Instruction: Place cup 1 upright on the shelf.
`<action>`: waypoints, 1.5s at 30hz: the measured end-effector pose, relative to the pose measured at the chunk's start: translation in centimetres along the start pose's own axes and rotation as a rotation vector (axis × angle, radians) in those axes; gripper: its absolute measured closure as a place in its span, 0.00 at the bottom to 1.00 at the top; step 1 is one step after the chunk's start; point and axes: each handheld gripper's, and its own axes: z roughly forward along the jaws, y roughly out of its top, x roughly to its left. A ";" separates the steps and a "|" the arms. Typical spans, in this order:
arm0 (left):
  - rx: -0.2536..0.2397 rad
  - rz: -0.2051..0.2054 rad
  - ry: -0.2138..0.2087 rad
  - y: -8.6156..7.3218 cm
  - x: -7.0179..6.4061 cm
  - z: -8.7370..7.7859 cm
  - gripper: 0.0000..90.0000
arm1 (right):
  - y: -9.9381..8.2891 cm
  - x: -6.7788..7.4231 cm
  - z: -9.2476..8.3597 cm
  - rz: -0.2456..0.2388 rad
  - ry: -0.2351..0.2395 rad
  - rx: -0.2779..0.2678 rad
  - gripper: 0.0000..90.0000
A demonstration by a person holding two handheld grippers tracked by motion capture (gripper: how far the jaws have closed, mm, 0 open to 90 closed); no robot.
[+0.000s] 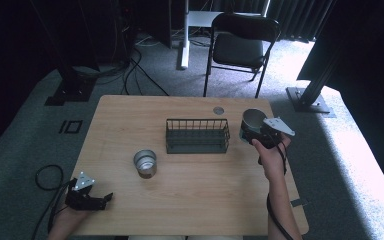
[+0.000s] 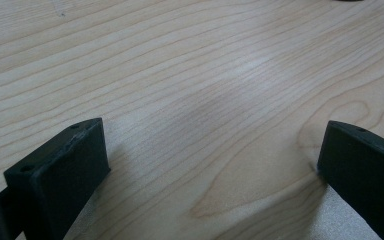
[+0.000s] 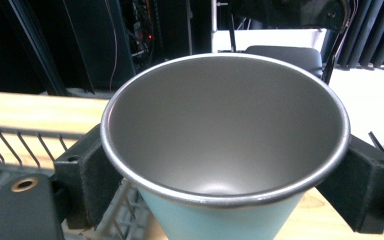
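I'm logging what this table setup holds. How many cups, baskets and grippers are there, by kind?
Metal cups: 2, one standing on the table, one held in the right gripper
Wire baskets: 1
Grippers: 2, left gripper and right gripper
Total: 5

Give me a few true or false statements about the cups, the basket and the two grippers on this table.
1. The right gripper holds a cup. True.
2. The left gripper grips the other cup. False: its jaws stand open over bare table.
3. The basket holds a cup. False: it looks empty.
4. The free cup stands upright on the table, left of the basket. True.
5. The held cup is upside down. False: its mouth faces up.
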 end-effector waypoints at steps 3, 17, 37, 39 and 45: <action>0.000 0.000 0.000 0.0 0.0 0.0 0.00 | 0.8 0.5 0.0 -0.011 0.012 -0.010 0.14; 0.000 0.000 0.000 0.0 0.0 0.0 0.00 | 3.6 3.4 0.5 -0.029 0.069 -0.050 0.14; 0.000 0.000 0.000 0.0 0.0 0.0 0.00 | 3.0 7.7 2.8 -0.041 0.155 -0.022 0.14; 0.000 0.000 0.000 0.0 0.0 0.0 0.00 | 2.8 8.0 3.1 -0.046 0.157 -0.014 0.14; 0.000 0.001 0.000 0.0 0.0 0.0 0.00 | 2.0 8.7 4.0 -0.041 0.171 0.004 0.14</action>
